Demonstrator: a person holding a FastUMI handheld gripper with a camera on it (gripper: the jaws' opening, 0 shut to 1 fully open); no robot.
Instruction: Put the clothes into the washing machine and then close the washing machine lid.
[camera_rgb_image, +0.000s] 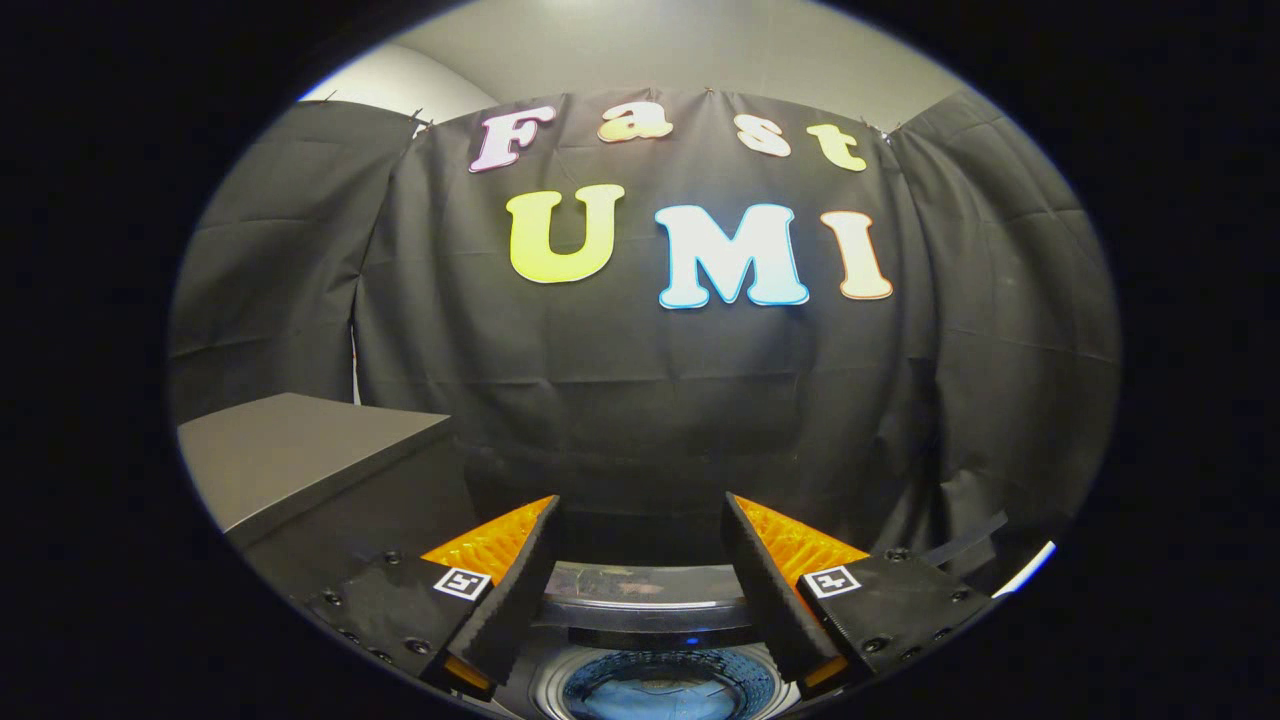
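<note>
My gripper (640, 600) hangs level, pointed at the black cloth wall (640, 400), fingers spread wide with nothing between them. The washer (640, 590) sits directly below and just ahead of me: between the fingers I see its rear panel, and under that the round drum mouth (660, 690) with a bluish interior. Whether that blue is cloth already in the tub or just the drum floor, I cannot tell; the patch is small and partly cut off. I see no loose clothes near the fingers. The lid I cannot pick out with certainty; the dark band across the far rim may be it standing open, or only the control strip. The relation that matters: the drum opening lies beneath my fingertips, not beyond them, so any coming move is a downward pitch rather than a forward reach. The drum is round, so it sets no long axis to line up with; the washer's back edge runs left to right, square to my fingers. A grey table (300, 450) stands near on the left, higher than the washer, its top bare where I can see it. My pose is high and horizontal, centred over the tub, wrist not yet tipped down.
</note>
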